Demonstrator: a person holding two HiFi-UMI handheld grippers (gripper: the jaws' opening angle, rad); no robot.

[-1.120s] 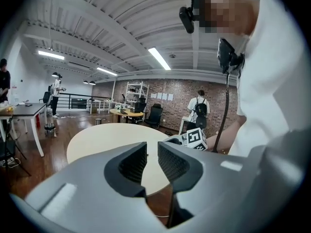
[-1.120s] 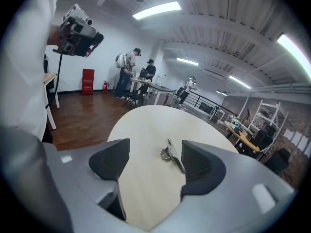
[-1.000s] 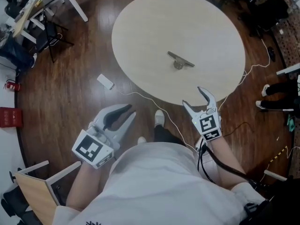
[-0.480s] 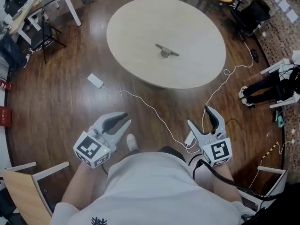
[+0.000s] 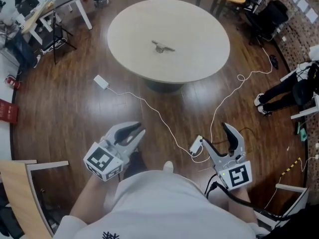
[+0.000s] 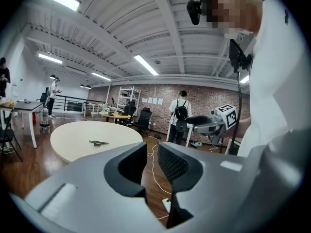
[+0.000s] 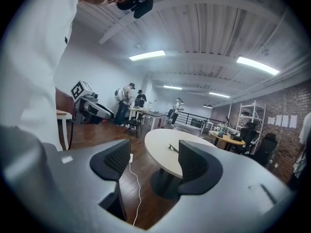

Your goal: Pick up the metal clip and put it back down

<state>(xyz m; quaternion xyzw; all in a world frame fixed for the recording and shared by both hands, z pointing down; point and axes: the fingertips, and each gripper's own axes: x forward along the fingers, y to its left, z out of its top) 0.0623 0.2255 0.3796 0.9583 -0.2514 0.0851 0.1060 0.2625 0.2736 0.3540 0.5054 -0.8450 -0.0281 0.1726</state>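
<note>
The metal clip (image 5: 161, 47) lies alone near the middle of the round pale table (image 5: 199, 44), far from both grippers. It also shows small in the left gripper view as the clip (image 6: 98, 142) and in the right gripper view as the clip (image 7: 172, 147). My left gripper (image 5: 141, 129) hangs over the wood floor near my body, its jaws a narrow gap apart and empty (image 6: 149, 154). My right gripper (image 5: 214, 134) is held over the floor, wide open with nothing between its jaws (image 7: 154, 161).
A white cable (image 5: 149, 108) runs across the floor from an adapter (image 5: 101, 81) to a plug (image 5: 195, 146) by my right gripper. A wooden chair (image 5: 30, 178) stands at the lower left. A person's legs (image 5: 279, 96) are at the right, and desks stand beyond.
I have stepped back from the table, which now sits farther away and smaller. The right gripper, at the table's edge a second ago, is now over the floor. The clip has not moved.
</note>
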